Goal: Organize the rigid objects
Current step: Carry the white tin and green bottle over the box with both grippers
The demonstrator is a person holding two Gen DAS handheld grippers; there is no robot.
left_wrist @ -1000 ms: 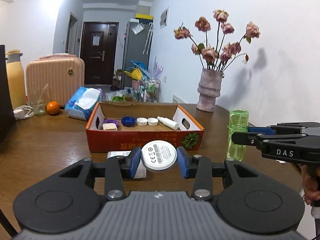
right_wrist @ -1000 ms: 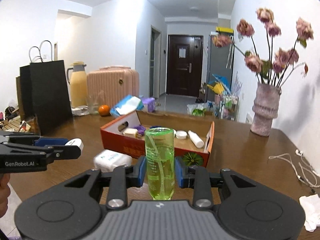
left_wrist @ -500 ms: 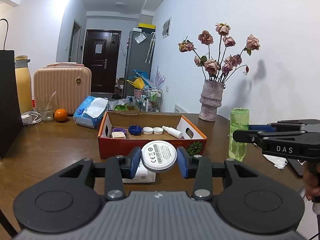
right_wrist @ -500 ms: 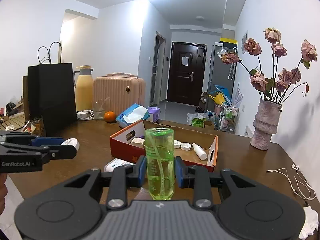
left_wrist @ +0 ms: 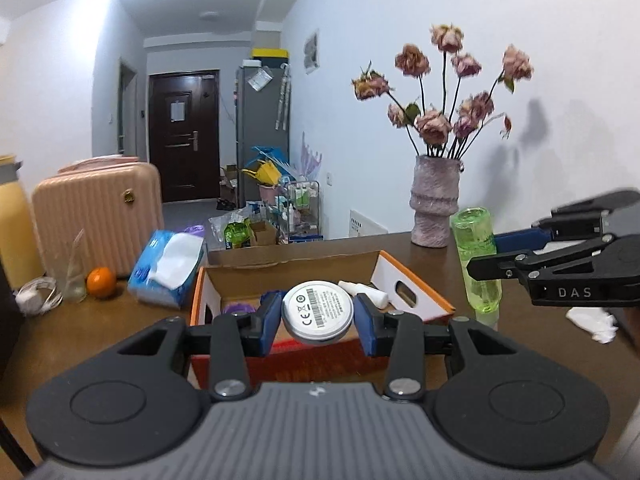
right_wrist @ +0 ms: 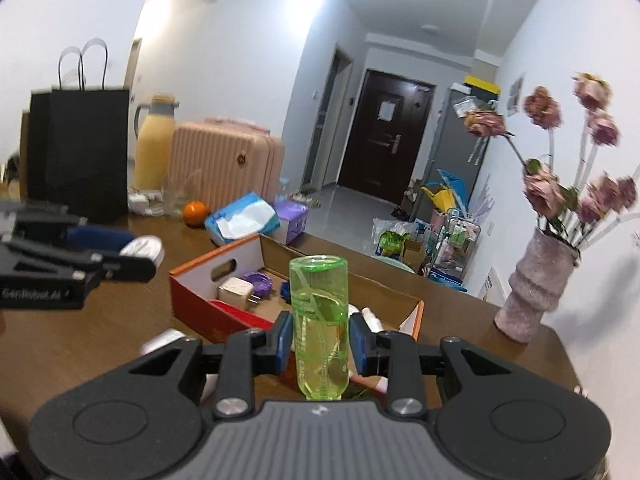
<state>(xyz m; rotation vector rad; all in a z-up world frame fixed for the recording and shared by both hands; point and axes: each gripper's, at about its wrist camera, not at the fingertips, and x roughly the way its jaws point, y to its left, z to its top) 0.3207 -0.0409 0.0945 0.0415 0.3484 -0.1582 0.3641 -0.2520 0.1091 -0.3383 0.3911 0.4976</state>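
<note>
My left gripper is shut on a round white disc whose labelled face points at the camera. It hangs just before the near wall of an orange cardboard box. My right gripper is shut on a clear green bottle, held upright over the box's near right part. In the left wrist view the green bottle and the right gripper show at the right edge. In the right wrist view the left gripper with the white disc shows at the left. The box holds a white bottle, a purple lid and a white plug.
A vase of dried roses stands at the table's far right. A tissue pack, an orange, a pink suitcase, a yellow flask and a black paper bag are to the left. A white packet lies before the box.
Both grippers have moved forward and up toward the box with their loads, and both have rolled a little. The box now looks closer and lower in both views.
</note>
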